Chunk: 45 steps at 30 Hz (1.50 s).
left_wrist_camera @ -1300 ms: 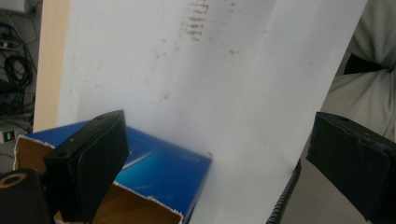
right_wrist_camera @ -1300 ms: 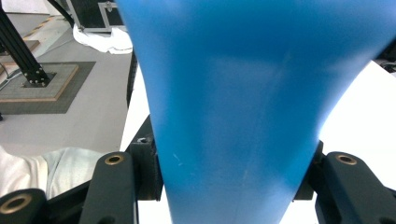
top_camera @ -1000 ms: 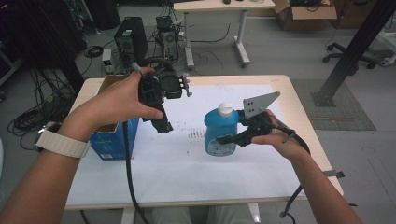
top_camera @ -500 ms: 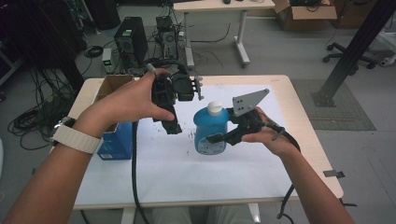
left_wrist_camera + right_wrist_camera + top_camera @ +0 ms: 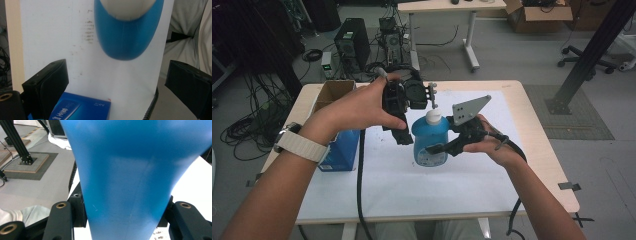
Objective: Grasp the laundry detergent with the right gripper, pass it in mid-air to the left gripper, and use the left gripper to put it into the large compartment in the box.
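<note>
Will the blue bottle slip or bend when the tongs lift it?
The blue bottle looks like smooth plastic, so it may slip. The right tongs clamp its wide body without denting it, so it seems fairly stiff. Its tapering shape could let it slide.

The right gripper (image 5: pixel 439 148) is clamped on a blue bottle (image 5: pixel 430 141) with a white cap, held over the white table (image 5: pixel 472 180). The left gripper (image 5: pixel 403 137) hangs right beside it, pointing down. A blue box (image 5: pixel 337 152) sits off to the left.

Dim even room light, soft shadows, close-ups blurred
</note>
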{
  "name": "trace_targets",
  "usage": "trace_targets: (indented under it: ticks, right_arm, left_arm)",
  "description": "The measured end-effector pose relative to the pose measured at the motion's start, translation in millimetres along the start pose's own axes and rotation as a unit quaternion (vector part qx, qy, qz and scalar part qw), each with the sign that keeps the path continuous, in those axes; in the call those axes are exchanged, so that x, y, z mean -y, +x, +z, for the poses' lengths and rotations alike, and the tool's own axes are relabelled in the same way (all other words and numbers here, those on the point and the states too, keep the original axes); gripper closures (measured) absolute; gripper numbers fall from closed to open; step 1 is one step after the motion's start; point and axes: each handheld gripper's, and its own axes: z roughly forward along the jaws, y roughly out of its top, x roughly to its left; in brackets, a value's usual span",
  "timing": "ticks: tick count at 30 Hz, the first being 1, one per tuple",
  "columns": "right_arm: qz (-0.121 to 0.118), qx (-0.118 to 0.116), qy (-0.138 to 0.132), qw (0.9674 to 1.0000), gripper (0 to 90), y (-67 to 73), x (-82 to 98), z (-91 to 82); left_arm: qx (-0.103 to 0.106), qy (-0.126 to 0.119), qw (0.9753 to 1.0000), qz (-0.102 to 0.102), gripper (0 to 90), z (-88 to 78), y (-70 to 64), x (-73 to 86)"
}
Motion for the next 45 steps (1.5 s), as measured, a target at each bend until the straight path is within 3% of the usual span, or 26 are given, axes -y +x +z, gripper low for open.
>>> trace_targets:
  ticks: [16, 45]
  right_arm:
    - [-0.002, -0.003, -0.001, 1.0000, 44.2, 0.5, -4.6, 8.9]
    - [-0.004, -0.008, -0.002, 1.0000, 44.2, 1.4, -10.1, 19.6]
  left_arm:
    - [0.001, 0.000, 0.9999, 0.010, 5.1, 3.7, -3.6, -8.5]
    - [0.010, 0.003, 0.9999, -0.002, 5.9, 14.6, -0.5, -21.8]
